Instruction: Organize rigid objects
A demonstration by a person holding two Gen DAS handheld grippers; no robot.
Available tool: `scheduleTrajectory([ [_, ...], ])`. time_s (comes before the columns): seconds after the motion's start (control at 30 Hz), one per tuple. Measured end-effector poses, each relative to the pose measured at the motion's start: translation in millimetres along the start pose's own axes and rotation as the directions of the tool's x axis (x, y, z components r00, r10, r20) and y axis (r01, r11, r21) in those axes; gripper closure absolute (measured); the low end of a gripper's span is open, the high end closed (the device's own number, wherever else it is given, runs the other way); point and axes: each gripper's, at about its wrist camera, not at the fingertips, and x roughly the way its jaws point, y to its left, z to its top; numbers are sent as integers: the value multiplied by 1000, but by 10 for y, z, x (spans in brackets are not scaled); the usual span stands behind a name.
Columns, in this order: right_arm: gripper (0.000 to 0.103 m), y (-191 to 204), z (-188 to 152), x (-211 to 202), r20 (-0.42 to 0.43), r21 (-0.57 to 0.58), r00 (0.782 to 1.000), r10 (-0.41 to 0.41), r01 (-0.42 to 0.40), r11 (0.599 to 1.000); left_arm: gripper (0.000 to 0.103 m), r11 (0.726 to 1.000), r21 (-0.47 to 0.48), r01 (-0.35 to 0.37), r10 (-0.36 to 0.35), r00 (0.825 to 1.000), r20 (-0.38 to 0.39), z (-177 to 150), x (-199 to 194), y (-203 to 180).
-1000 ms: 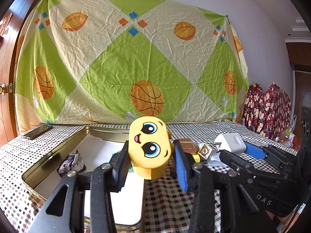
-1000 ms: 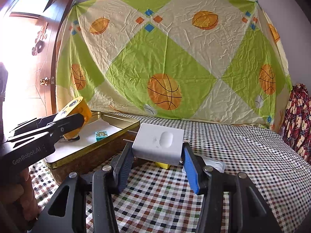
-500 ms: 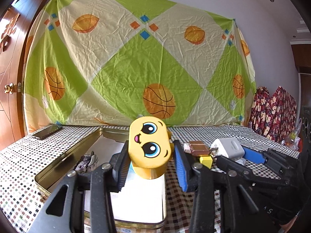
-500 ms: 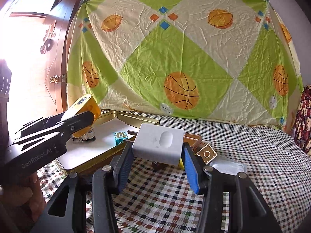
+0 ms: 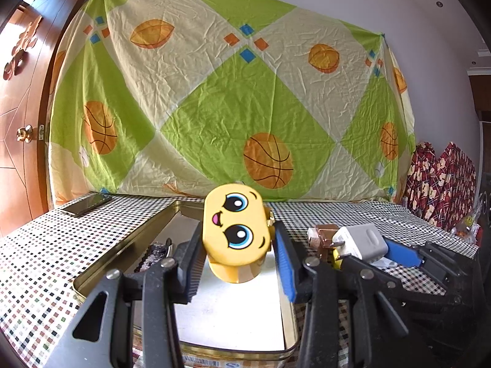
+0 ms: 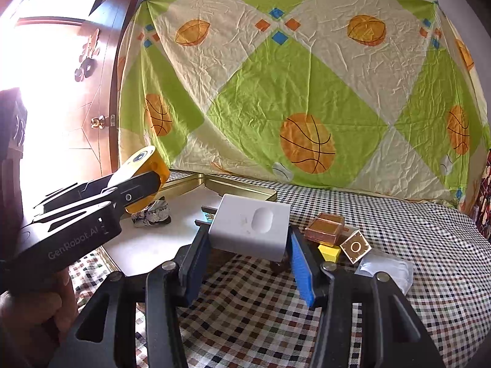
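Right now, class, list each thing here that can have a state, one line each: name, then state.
left gripper: shut on the yellow toy
yellow toy: held above the tin
right gripper: shut on the white charger
white charger: held clear of the cloth
gold tin: open, no lid on
door: ajar

Yellow cartoon-face toy [image 5: 234, 234], big blue eyes and pink mouth, tilted, clamped off the surface above the gold tin tray [image 5: 125, 250]. White plug-in charger [image 6: 250, 227], oval dimple on its face, prongs pointing left, clamped above the checkered tablecloth just beside the tray's right edge. Small sequined shoe-like trinket [image 6: 152, 213] lying on the tray's white liner, toward its left side. Amber square box [image 6: 325, 228], yellow block [image 6: 329, 252], brown "O" cube [image 6: 355, 247] and clear plastic piece [image 6: 388, 270] clustered together on the cloth, right of the tray.
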Motion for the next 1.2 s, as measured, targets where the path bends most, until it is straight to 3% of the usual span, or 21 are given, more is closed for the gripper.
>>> scheduleTrajectory([
  [0.6,51,308,145,162,-27,-46,997,67,-68,997,62,997,-27,-75,74,997,-29,19,14,370],
  [0.83,51,368,322,351,-87,-23,985,152,-154,988,62,993,-23,-115,111,985,-130,56,196,535],
  [0.97,51,421,412,615,-150,-34,974,169,-176,984,62,991,6,-132,131,970,-206,54,346,589],
  [1.1,51,398,422,952,-248,12,946,208,-212,977,62,989,18,-145,145,953,-265,28,451,650],
  [1.2,50,402,385,1110,-281,17,938,204,-207,978,62,987,33,-157,159,944,-290,11,493,667],
])
